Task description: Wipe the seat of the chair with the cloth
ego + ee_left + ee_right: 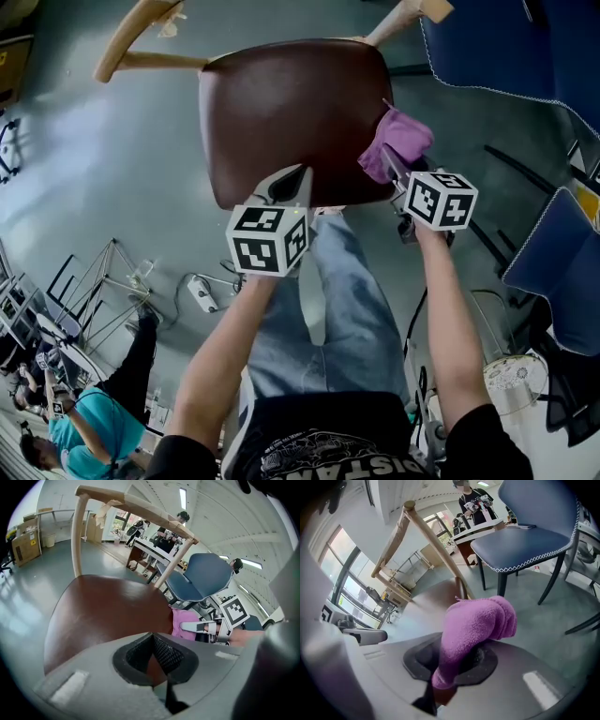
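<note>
The chair's dark brown seat [291,112] fills the upper middle of the head view, and its wooden back rail [136,503] rises behind it. A purple cloth [401,139] rests at the seat's right edge, bunched up, with my right gripper [389,164] shut on it. In the right gripper view the cloth [478,625] bulges out between the jaws. My left gripper [292,178] hovers over the seat's near edge, jaws shut with nothing held. From the left gripper view the seat [108,611] spreads ahead, with the cloth [184,622] and right gripper [201,627] to the right.
Blue upholstered chairs [506,37] [562,272] stand close on the right. A folded metal frame [103,281] and a white object [202,292] lie on the grey floor at left. A person in teal [84,422] sits at the lower left. More people stand by a far desk [164,531].
</note>
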`<state>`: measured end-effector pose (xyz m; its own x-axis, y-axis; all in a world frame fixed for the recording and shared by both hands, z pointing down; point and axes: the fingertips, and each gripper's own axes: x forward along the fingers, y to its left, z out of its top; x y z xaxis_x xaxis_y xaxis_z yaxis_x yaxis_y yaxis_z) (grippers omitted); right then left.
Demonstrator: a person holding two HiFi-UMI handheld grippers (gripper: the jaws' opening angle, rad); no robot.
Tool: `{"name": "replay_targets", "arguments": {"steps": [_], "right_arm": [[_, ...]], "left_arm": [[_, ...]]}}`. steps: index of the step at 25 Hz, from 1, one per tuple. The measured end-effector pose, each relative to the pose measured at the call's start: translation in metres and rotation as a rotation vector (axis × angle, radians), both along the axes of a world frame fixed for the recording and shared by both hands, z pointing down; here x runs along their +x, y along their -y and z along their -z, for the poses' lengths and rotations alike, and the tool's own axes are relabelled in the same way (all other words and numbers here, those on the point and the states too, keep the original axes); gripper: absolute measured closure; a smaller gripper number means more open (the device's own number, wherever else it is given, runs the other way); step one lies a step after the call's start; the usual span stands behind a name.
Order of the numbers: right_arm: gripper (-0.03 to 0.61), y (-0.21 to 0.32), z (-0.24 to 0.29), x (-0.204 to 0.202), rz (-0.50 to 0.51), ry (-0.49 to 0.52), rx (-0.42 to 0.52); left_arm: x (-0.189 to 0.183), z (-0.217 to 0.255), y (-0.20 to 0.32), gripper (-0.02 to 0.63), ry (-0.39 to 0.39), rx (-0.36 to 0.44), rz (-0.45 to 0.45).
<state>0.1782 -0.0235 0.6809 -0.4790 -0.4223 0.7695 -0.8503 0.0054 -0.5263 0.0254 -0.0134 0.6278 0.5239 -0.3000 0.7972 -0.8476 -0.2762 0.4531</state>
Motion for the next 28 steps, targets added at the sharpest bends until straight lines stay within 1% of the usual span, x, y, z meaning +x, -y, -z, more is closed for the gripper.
{"name": "replay_targets", "arguments": {"steps": [3,7,12,15,18,28], "right_arm": [[0.517,-0.002,0.0,0.001,-0.014,0.006,-0.001],[0.517,-0.004,0.011,-0.007,-0.002,0.004,0.019],[0.517,-0.006,0.03,-0.043,0.035,0.016,0.065],[0.517,-0.014,0.039,-0.075,0.069,0.033,0.079],[0.517,-0.019,0.043,-0.116,0.107,0.056,0.086],[0.517,-0.041,0.052,-0.276,0.239,0.15,0.082]], "left_arm": [[-0.004,-0.002,-0.008,0.612,0.004,-0.007,0.008],[-0.013,-0.001,-0.016,0.612,0.002,-0.006,0.017],[-0.04,-0.001,-0.026,0.612,0.006,-0.005,0.047],[-0.061,0.001,-0.037,0.613,0.01,-0.005,0.065],[-0.087,0.001,-0.044,0.612,0.015,-0.004,0.087],[-0.181,-0.002,-0.066,0.612,0.028,-0.013,0.132]]}}
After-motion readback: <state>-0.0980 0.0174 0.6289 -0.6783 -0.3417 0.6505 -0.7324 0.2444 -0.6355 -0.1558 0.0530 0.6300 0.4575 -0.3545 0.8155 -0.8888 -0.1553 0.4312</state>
